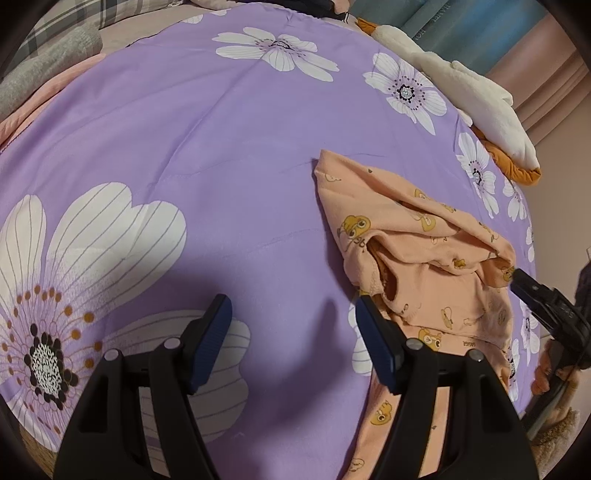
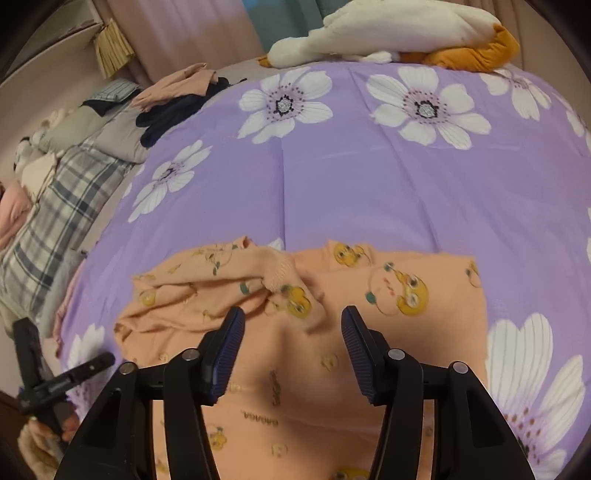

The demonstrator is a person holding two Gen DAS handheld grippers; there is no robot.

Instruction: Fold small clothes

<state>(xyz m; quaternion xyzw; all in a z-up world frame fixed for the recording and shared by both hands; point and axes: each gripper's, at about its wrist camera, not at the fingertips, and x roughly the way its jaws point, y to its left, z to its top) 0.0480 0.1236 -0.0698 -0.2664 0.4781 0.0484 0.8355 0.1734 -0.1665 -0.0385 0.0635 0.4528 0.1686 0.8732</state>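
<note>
A small peach garment [image 1: 424, 258] printed with yellow cartoon ducks lies crumpled on a purple flowered bedspread [image 1: 221, 147]. My left gripper [image 1: 293, 314] is open and empty, hovering over the spread just left of the garment. Its right finger [image 1: 373, 339] is at the garment's edge. My right gripper [image 2: 291, 328] is open and empty directly above the garment [image 2: 332, 350]. A bunched sleeve [image 2: 221, 280] lies folded over, just ahead of the left finger. The right gripper also shows at the garment's right edge in the left wrist view [image 1: 543, 306]. The left gripper shows at lower left in the right wrist view [image 2: 62, 380].
A white and orange plush toy [image 2: 399, 33] lies at the bed's far edge. Dark and pink clothes [image 2: 177, 96] and a plaid blanket [image 2: 55, 206] lie to the left. A grey folded cloth [image 1: 40, 66] sits at the far left. Curtains [image 2: 177, 33] hang behind.
</note>
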